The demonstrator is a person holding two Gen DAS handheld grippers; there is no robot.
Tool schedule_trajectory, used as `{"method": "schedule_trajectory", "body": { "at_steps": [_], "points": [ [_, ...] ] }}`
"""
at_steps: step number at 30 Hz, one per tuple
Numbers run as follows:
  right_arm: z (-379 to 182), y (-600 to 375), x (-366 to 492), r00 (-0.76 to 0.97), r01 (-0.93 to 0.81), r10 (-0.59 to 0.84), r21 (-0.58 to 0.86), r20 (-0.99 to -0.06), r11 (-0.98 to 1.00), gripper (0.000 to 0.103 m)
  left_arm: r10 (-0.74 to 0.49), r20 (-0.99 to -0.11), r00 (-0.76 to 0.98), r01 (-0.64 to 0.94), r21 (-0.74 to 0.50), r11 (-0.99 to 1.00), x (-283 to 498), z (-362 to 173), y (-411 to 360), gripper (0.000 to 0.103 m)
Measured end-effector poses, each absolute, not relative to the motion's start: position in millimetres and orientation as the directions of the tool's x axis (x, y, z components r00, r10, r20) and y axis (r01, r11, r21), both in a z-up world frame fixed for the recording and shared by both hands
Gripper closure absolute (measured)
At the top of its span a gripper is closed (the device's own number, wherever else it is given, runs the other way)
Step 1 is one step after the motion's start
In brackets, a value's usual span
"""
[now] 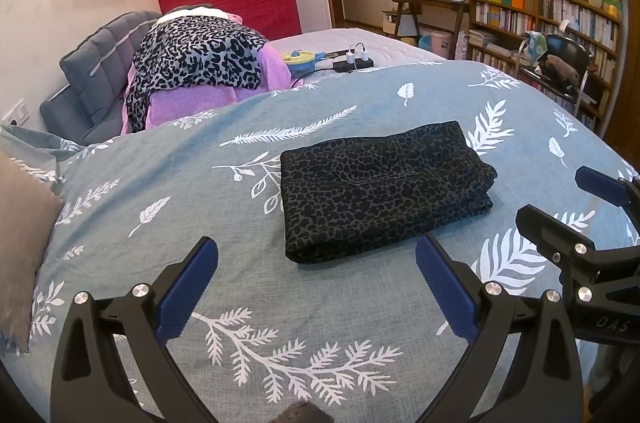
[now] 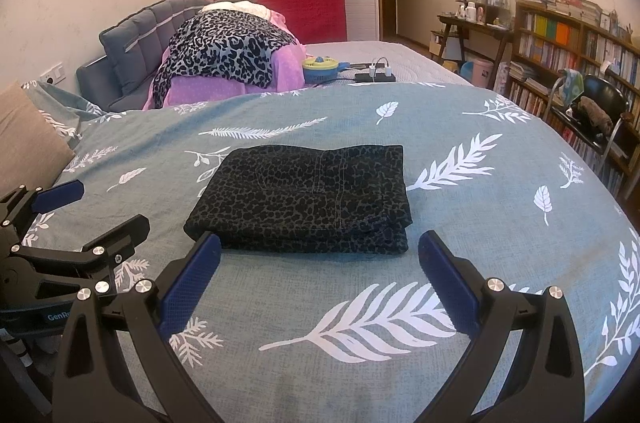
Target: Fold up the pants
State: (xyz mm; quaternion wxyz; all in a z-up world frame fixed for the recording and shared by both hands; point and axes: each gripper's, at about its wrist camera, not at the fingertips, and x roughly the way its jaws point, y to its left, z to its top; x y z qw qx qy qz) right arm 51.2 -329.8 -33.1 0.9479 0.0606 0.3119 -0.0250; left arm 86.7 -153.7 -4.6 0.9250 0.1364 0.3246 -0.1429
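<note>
Left wrist view: left gripper point(image 1: 316, 277) is held wide open w/ nothing gripped. Folded pants point(image 1: 384, 183) are seen just ahead of its fingertips, slightly to the right, flat on the bedspread point(image 1: 200, 183). Right gripper point(image 1: 560, 199) is seen alongside, also spread.

Right wrist view: right gripper point(image 2: 320, 275) is spread wide, empty. Pants point(image 2: 304, 199) lie directly ahead, near edge approx. level w/ the fingertips; contact can't be told.

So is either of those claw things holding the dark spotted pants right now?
No: the pants lie folded on the bedspread, and both the left gripper and right gripper hover with jaws wide apart, empty.
</note>
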Motion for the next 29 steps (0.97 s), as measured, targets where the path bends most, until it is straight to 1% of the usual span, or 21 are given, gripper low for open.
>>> {"method": "schedule_trajectory", "body": {
  "at_steps": [21,24,26,29],
  "points": [
    [-38.6,-333.9,51.5,0.798,0.094,-0.01,0.108,-0.603,0.99,0.003,-0.177,-0.636,0.751,0.366,0.179,0.913,86.5,-8.9,-159.5,0.005],
    [-43.2,-334.0,54.5,0.79,0.096,-0.006,0.113,-0.613,0.989,0.003,-0.179,-0.66,0.729,0.363,0.152,0.919,91.6,-14.9,-156.7,0.005],
    [-53.3,-335.6,58.0,0.776,0.102,-0.003,0.12,-0.631,0.988,0.003,-0.184,-0.702,0.688,0.365,0.115,0.924,102.3,-28.7,-152.1,0.005],
    [-72.3,-340.6,63.9,0.747,0.123,-0.011,0.123,-0.665,0.985,0.003,-0.136,-0.759,0.637,0.336,0.115,0.935,117.8,-58.4,-140.3,0.005]
  ]
}}
